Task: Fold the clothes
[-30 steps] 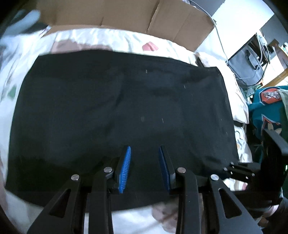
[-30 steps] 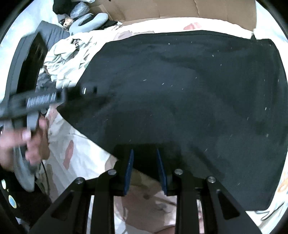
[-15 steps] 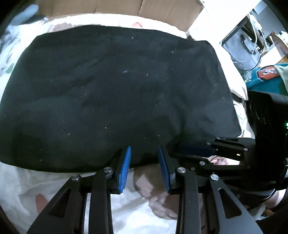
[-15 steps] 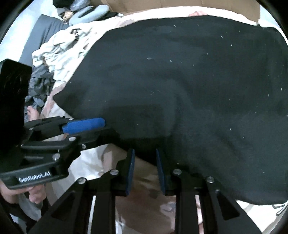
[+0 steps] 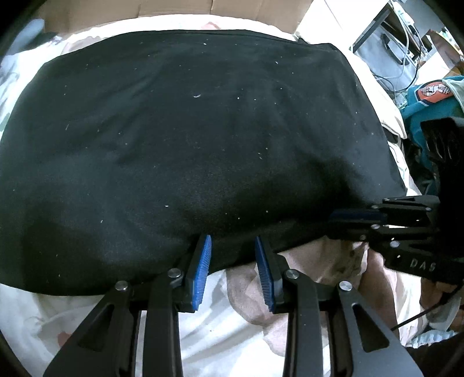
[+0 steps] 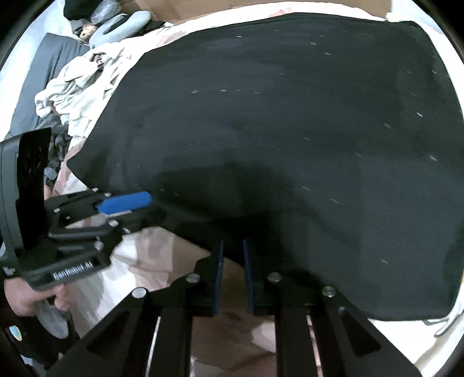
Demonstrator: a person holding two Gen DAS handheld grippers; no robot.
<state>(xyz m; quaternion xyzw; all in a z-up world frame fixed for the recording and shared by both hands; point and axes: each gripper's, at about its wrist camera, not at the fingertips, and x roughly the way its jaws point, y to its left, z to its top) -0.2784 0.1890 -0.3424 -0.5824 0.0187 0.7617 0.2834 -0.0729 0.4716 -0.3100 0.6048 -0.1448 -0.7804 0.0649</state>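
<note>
The black fabric garment (image 5: 197,139) lies spread flat on a bed covered by a white sheet with faded pink patches (image 5: 220,333). It fills most of both wrist views. Its near hem runs across the lower part of each picture, and small pale lint specks dot its surface.

Left gripper (image 5: 233,269): black frame with blue ribbed pads. It points steeply down at the near hem of the garment. The jaws stand apart. The hem passes between the pad tips, with a clear gap on each side; the pads do not press on the cloth.

Right gripper (image 6: 233,275): same build. It is positioned at the near hem, to the right of the left gripper. The jaws have just been closing and now stand close together, with only a narrow gap between the pads. The hem edge lies in this gap at the tips. Whether the pads already pinch the cloth cannot be told.

In the right wrist view, a hand (image 6: 26,295) holds the left gripper's handle at the lower left.

Surroundings: a brown cardboard panel (image 5: 130,11) stands behind the bed. A heap of pale crumpled clothes (image 6: 78,78) lies beside the garment's left edge. A teal garment with an orange patch (image 5: 429,98) lies beyond the bed at the right.
</note>
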